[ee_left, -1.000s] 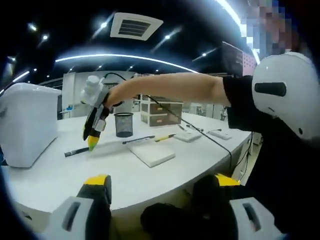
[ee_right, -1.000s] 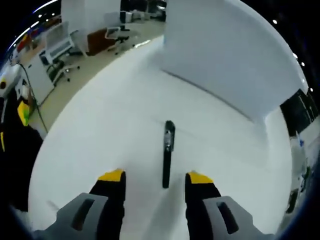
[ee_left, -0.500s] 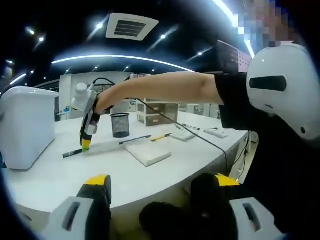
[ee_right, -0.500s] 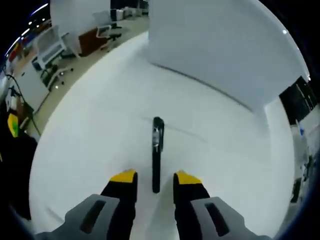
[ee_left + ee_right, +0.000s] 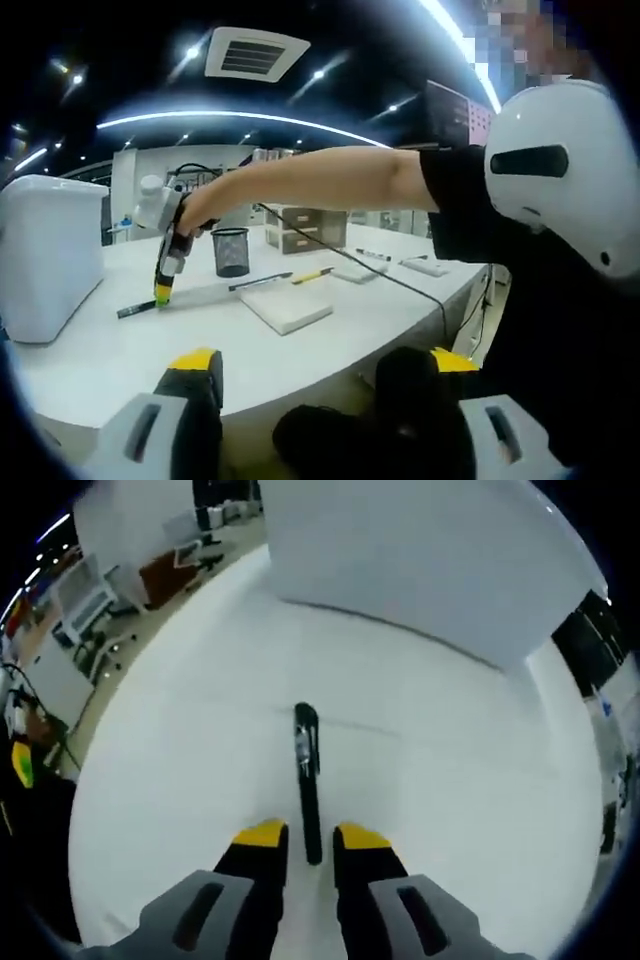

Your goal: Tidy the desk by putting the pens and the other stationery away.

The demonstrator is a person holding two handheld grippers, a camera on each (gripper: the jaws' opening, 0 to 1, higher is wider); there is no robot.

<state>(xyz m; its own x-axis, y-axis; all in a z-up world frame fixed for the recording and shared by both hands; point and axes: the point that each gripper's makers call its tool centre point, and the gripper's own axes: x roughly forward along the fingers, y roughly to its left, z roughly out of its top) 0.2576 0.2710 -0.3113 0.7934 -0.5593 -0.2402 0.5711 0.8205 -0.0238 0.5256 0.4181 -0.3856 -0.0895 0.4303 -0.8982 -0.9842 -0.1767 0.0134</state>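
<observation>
A black pen (image 5: 307, 770) lies on the white desk (image 5: 450, 780), pointing away from me. My right gripper (image 5: 312, 837) is down at the pen's near end, one yellow-tipped jaw on each side with a thin gap left, so it is open but narrow. In the left gripper view the same right gripper (image 5: 161, 290) tips down onto that black pen (image 5: 135, 309), held by a person's outstretched arm. My left gripper (image 5: 320, 365) hangs open off the desk's near edge, with nothing between its jaws.
A black mesh pen cup (image 5: 231, 251) stands behind the pen. A white pad (image 5: 286, 308), another black pen (image 5: 260, 282) and a yellow pen (image 5: 312, 275) lie to its right. A big white box (image 5: 45, 255) stands at the left, and a cable (image 5: 400, 285) runs across the desk.
My right gripper has dropped lower over the black pen and its jaws have narrowed around the pen's near end. The left gripper has hardly moved.
</observation>
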